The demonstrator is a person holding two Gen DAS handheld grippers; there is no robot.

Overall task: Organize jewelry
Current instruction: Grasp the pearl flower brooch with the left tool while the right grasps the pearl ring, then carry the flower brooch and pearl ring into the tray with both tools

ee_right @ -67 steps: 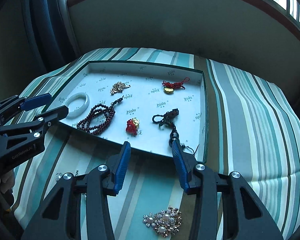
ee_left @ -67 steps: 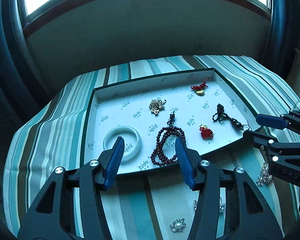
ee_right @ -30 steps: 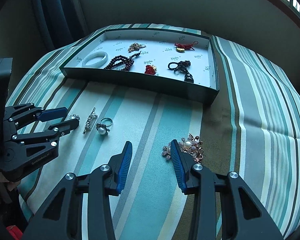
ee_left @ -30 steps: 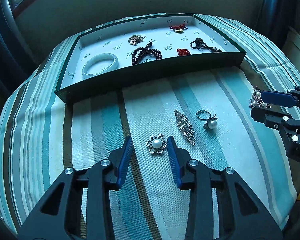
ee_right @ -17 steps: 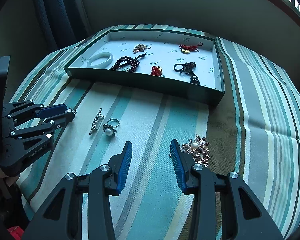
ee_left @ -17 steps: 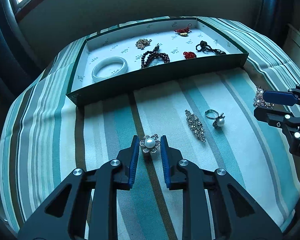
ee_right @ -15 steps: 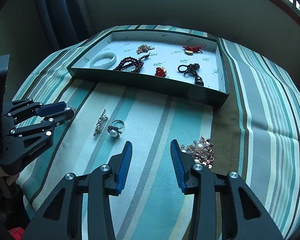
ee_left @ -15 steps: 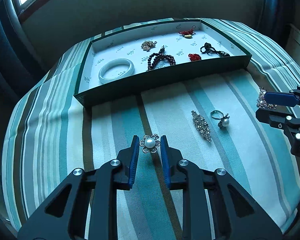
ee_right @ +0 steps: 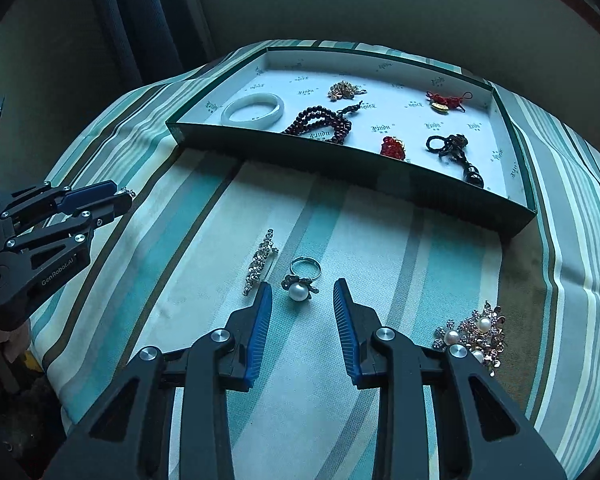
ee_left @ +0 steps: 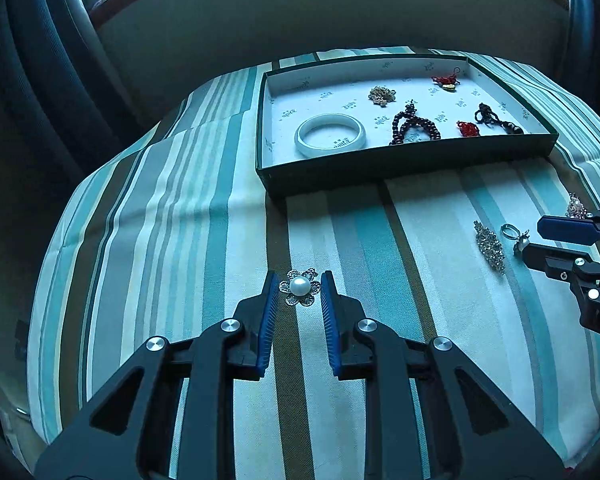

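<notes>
My left gripper [ee_left: 300, 289] is shut on a silver flower brooch with a pearl [ee_left: 300, 287] and holds it above the striped cloth, left of the tray. In the right wrist view the left gripper [ee_right: 120, 200] shows at the left with the brooch at its tips. My right gripper [ee_right: 302, 294] is open, its fingers either side of a pearl ring [ee_right: 302, 276] that lies on the cloth. A long rhinestone brooch [ee_right: 260, 262] lies left of the ring. A pearl cluster brooch [ee_right: 476, 334] lies at the right.
A green tray [ee_left: 400, 160] with a white liner sits at the far side. It holds a white bangle [ee_left: 330, 136], a dark bead bracelet [ee_left: 414, 126], a gold charm [ee_left: 381, 95], red charms and a black tassel [ee_left: 496, 118]. Wall and window stand behind.
My left gripper closed on the pearl flower brooch and lifted it, moving left. My right gripper moved left from the cluster brooch to straddle the pearl ring.
</notes>
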